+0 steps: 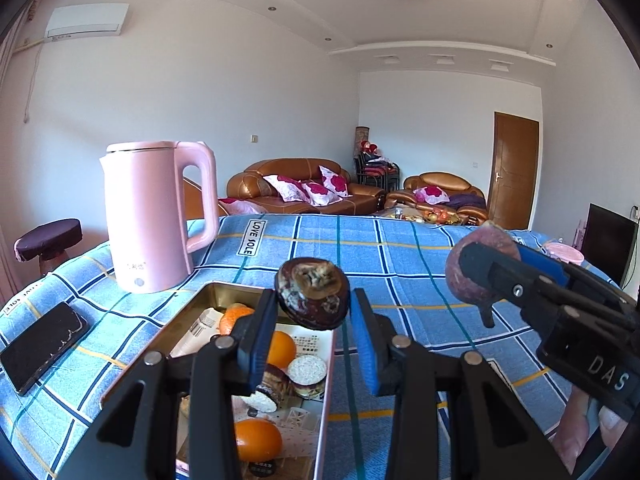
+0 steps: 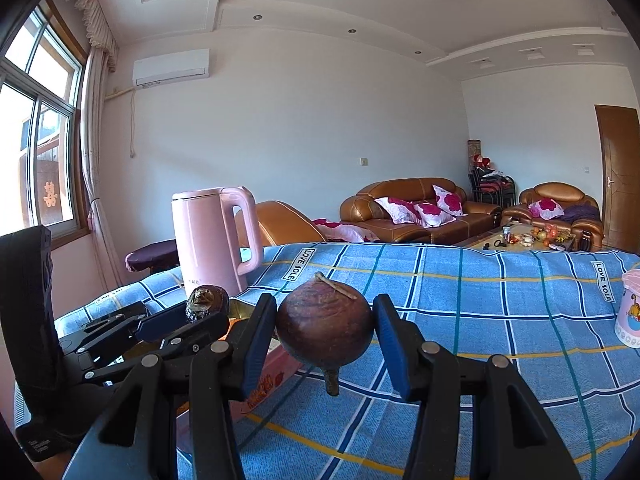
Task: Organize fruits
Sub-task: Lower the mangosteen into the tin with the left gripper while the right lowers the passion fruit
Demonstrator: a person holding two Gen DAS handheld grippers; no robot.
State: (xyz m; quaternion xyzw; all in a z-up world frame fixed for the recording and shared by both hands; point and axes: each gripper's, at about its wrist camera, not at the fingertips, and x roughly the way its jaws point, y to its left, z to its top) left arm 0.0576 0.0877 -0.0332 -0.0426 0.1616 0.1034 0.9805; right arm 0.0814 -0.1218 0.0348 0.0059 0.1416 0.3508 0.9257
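Note:
My left gripper (image 1: pixel 314 312) is shut on a dark, flattened dried fruit (image 1: pixel 312 294), held above the far end of a pink-rimmed tin box (image 1: pixel 326 392). Inside the box lie oranges (image 1: pixel 258 438) and several dark fruits with pale cut faces (image 1: pixel 306 372). My right gripper (image 2: pixel 325 330) is shut on a round brown-purple fruit (image 2: pixel 325 330) with a stem at each end, lifted over the blue checked cloth. In the left wrist view the right gripper (image 1: pixel 492 280) with its fruit (image 1: pixel 476 264) hangs to the right. The right wrist view shows the left gripper (image 2: pixel 200 316) and its fruit (image 2: pixel 206 300) at left.
A pink kettle (image 1: pixel 154 216) stands on the blue checked tablecloth (image 1: pixel 400 248) left of the box. A black phone (image 1: pixel 42 346) lies at the table's left edge. A pink cup (image 2: pixel 630 308) sits at far right. Sofas and a wooden door are behind the table.

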